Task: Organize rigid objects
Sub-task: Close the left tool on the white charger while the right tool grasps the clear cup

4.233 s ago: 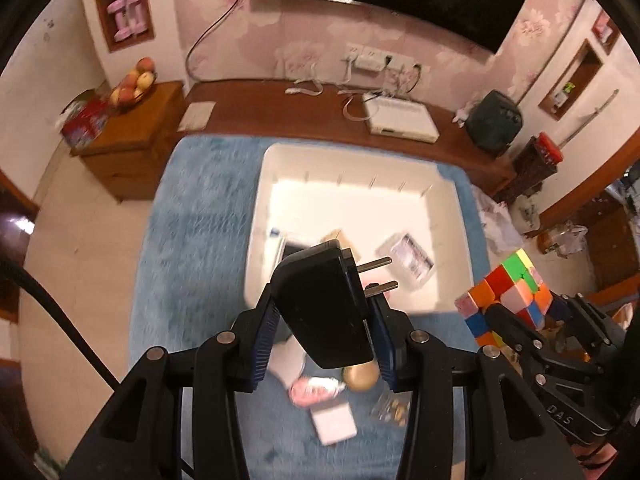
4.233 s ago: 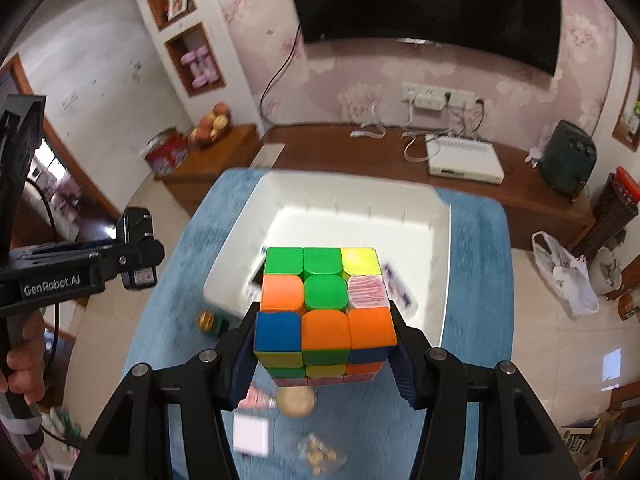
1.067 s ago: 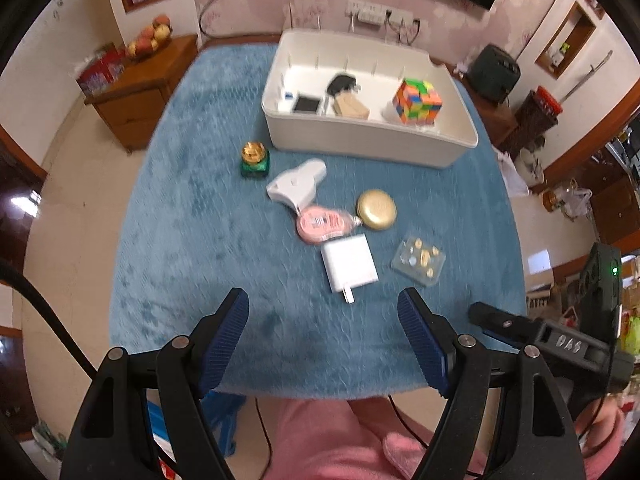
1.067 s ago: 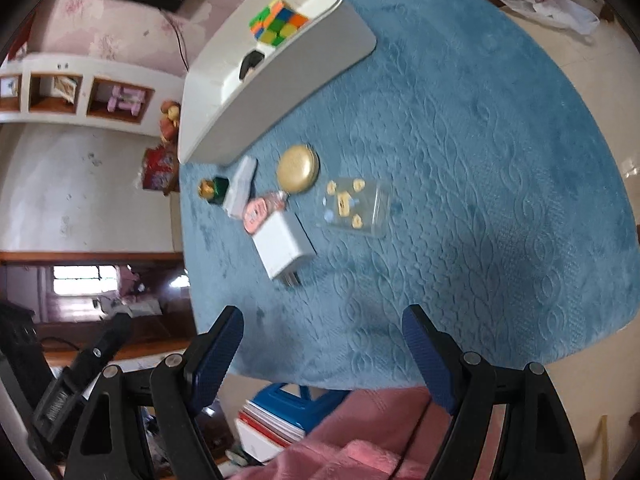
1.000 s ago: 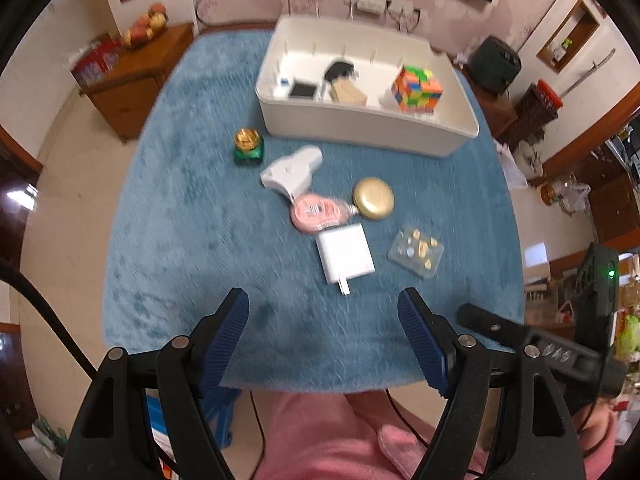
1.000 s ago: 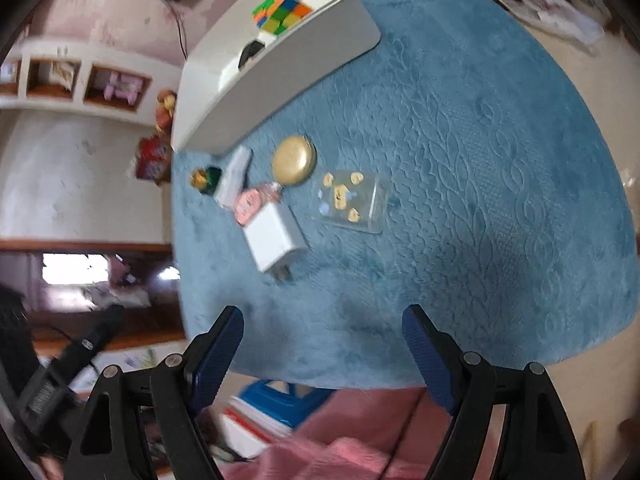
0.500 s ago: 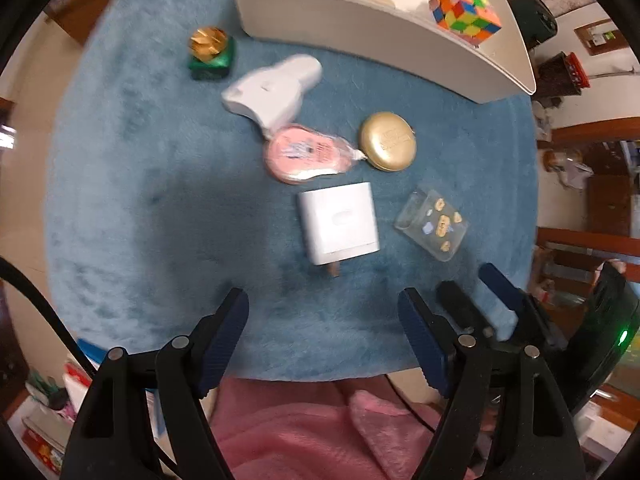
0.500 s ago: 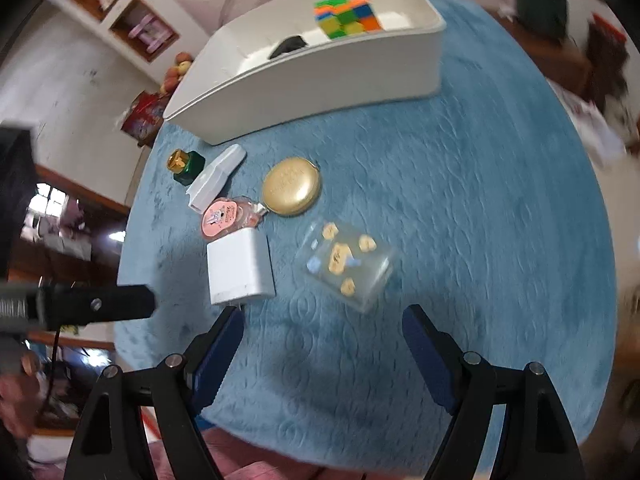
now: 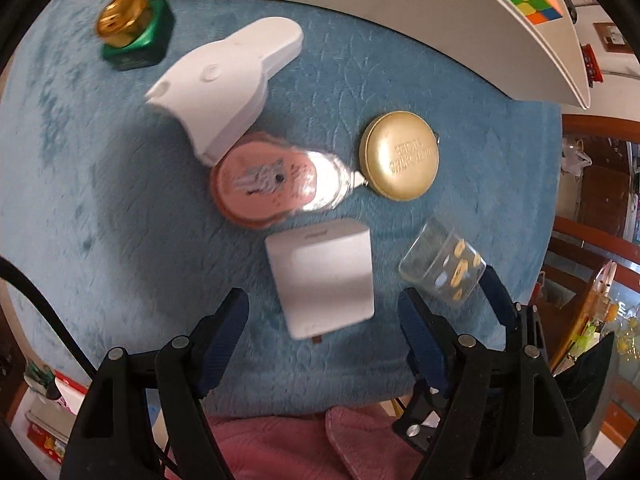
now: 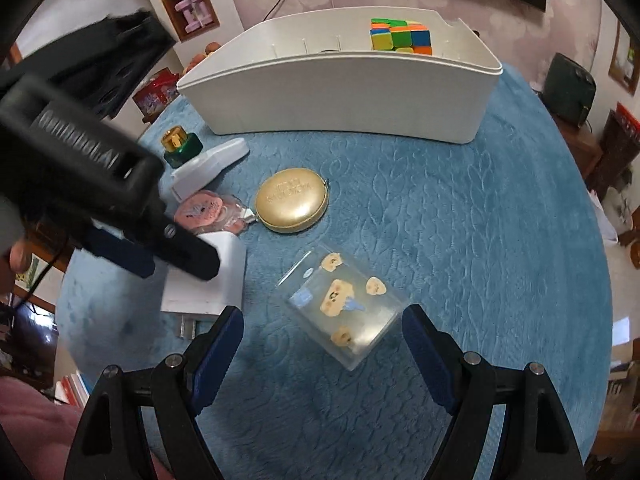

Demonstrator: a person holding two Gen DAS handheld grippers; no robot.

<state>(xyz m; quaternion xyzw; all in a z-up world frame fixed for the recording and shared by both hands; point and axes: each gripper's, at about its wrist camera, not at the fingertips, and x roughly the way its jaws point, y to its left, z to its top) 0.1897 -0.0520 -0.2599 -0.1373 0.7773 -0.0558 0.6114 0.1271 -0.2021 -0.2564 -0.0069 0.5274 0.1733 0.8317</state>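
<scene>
My left gripper (image 9: 322, 306) is open just above a white charger block (image 9: 322, 276) on the blue cloth; the block also shows in the right wrist view (image 10: 208, 276). My right gripper (image 10: 322, 326) is open over a clear plastic case (image 10: 340, 304) with small stickers, also in the left wrist view (image 9: 442, 270). A white bin (image 10: 340, 92) at the back holds a colour cube (image 10: 400, 36). Loose on the cloth lie a gold round case (image 10: 292, 204), a pink tape dispenser (image 9: 268, 178), a white plastic device (image 9: 224, 82) and a green bottle with a gold cap (image 9: 130, 34).
The table is round with a blue textured cloth (image 10: 460, 240); its edge is close behind both grippers. The left gripper's body (image 10: 92, 168) reaches in from the left in the right wrist view. Pink clothing (image 9: 280, 444) is at the near edge. Wooden furniture stands beyond the table.
Both grippers let go of the black plug and the cube, which now sit in the bin. Both have come down close over the cloth, left over the charger, right over the clear case.
</scene>
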